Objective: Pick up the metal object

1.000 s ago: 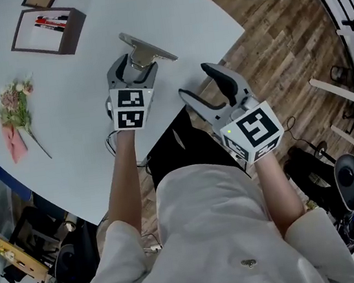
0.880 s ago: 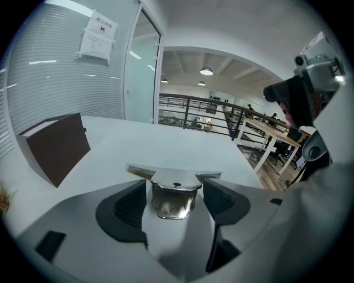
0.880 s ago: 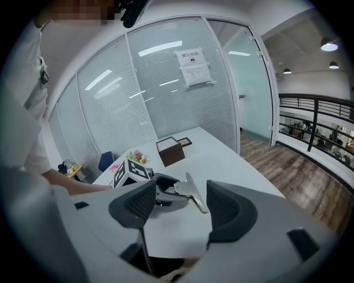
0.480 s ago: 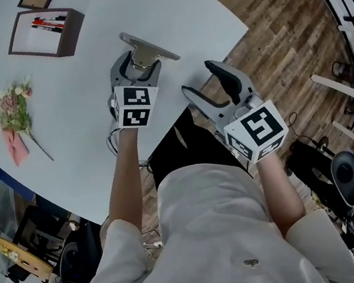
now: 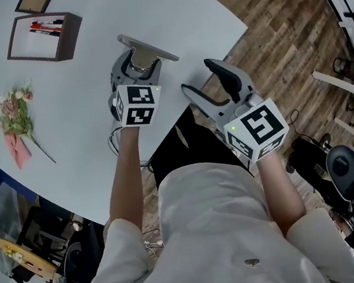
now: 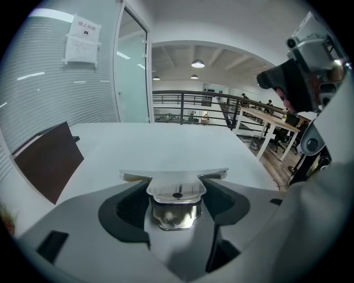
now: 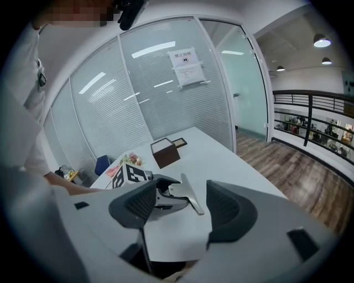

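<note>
The metal object is shiny and smooth, like a mirror. The left gripper and right gripper are dull grey plastic with dark, bumpy pads. The counter is smooth, white and matt. The floor is wood.

Flowers and box lie left of metal object.

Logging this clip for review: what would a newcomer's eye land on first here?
The shiny metal object clamped between the jaws of the left gripper, above the white table near its edge. Beside it, the right gripper hangs with jaws wide apart and empty. Far left on the table lie a flower sprig and a brown box.
</note>
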